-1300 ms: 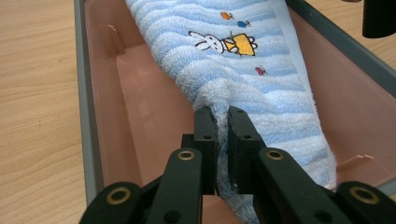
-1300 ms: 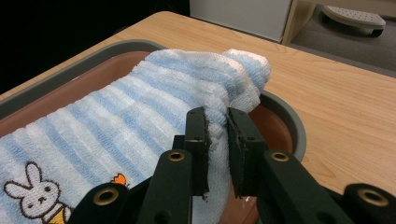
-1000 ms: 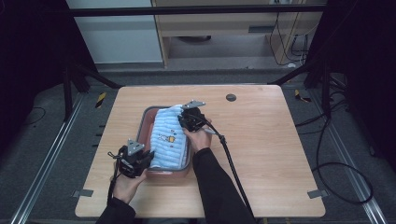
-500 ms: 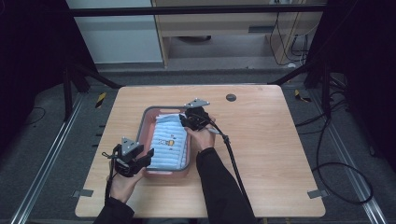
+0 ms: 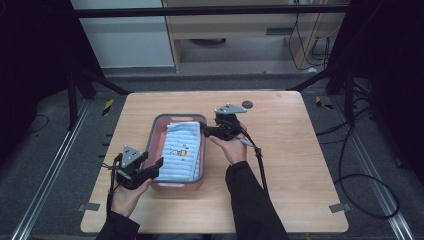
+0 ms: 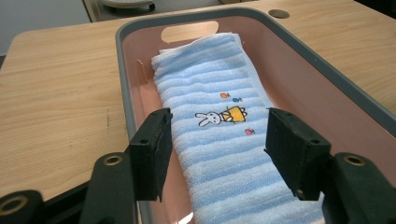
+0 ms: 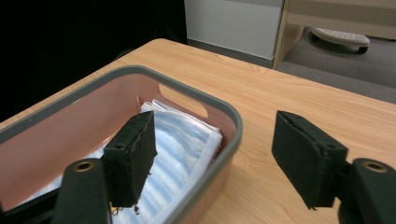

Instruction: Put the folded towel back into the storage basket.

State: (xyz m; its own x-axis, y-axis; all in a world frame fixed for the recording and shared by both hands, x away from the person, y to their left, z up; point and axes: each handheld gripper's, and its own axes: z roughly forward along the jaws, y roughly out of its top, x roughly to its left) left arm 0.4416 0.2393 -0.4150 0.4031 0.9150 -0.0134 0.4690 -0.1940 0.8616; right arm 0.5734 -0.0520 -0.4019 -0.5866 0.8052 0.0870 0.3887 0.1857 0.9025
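Note:
A pink basin with a grey rim stands on the wooden table, left of centre. Folded inside lies a light-blue striped towel with a small rabbit picture. My left gripper sits at the basin's near left corner, its jaws just opened. In the left gripper view it stands open above the towel without pressing it. My right gripper is at the basin's far right corner, jaws also just opened. It straddles the rim, with the towel's end below its left jaw.
A dark round hole sits in the tabletop behind the right gripper. A black cable runs from that gripper along the person's sleeve. Black frame bars and floor rails surround the table; pale cabinets stand beyond the far edge.
Both grippers' jaws have opened and let go of the towel, which now lies flat in the basin. The right gripper has moved right, off the towel to the rim. The left barely shifted.

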